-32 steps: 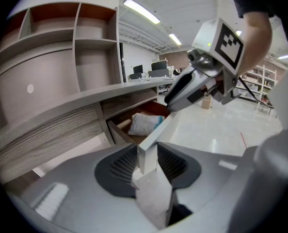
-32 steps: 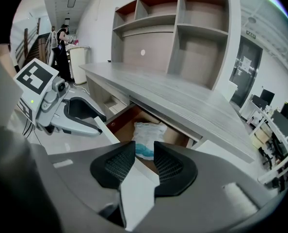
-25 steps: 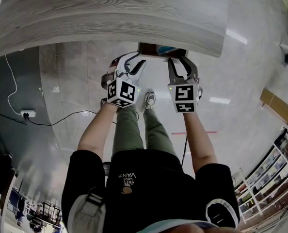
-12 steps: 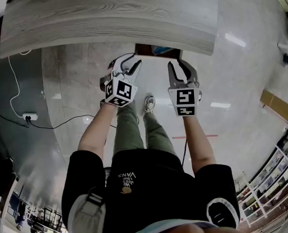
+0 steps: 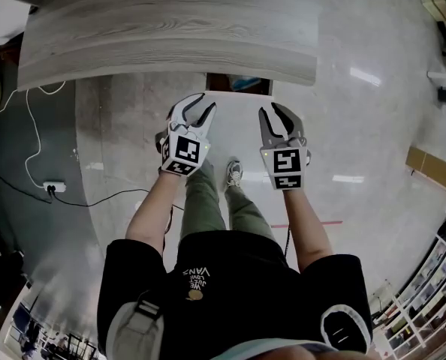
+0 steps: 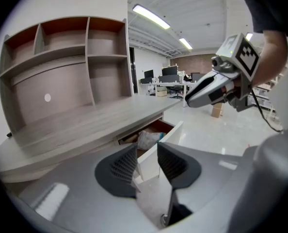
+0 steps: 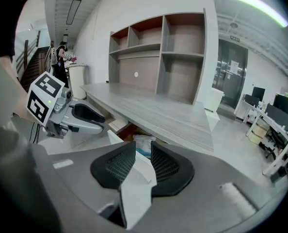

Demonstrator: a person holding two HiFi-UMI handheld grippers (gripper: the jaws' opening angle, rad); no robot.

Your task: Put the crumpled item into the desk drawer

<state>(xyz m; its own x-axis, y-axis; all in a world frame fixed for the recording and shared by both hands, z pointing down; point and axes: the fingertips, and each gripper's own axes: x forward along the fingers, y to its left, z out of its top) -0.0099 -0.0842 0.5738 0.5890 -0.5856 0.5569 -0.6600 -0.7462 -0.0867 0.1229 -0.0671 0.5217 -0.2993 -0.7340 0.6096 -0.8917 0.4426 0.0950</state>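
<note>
**Crumpled item lying in the open drawer, both grippers wide and empty**

In the head view the grey wood-grain desk [image 5: 170, 36] is seen across the top of the frame. The drawer [image 5: 238, 87] is pulled out from under its lower edge, just right of centre. A pale crumpled item [image 6: 148, 140] is seen lying inside the drawer, behind the white drawer front; in the head view only a small bluish part of it can be made out.

The left gripper [image 5: 199, 109] is held below the drawer, left of centre, and the right gripper [image 5: 272, 115] just right of centre. Both are pointed towards the drawer and kept apart from it.

In the left gripper view the jaws are spread wide and nothing is gripped; the drawer front and the crumpled item are seen through the gap. The right gripper view shows the same: jaws well apart, pads pressing on nothing, the open drawer framed between them.

A shelf unit [image 7: 168, 52] with brown compartments is seen standing on the desk at the upper centre of the right gripper view.
</note>
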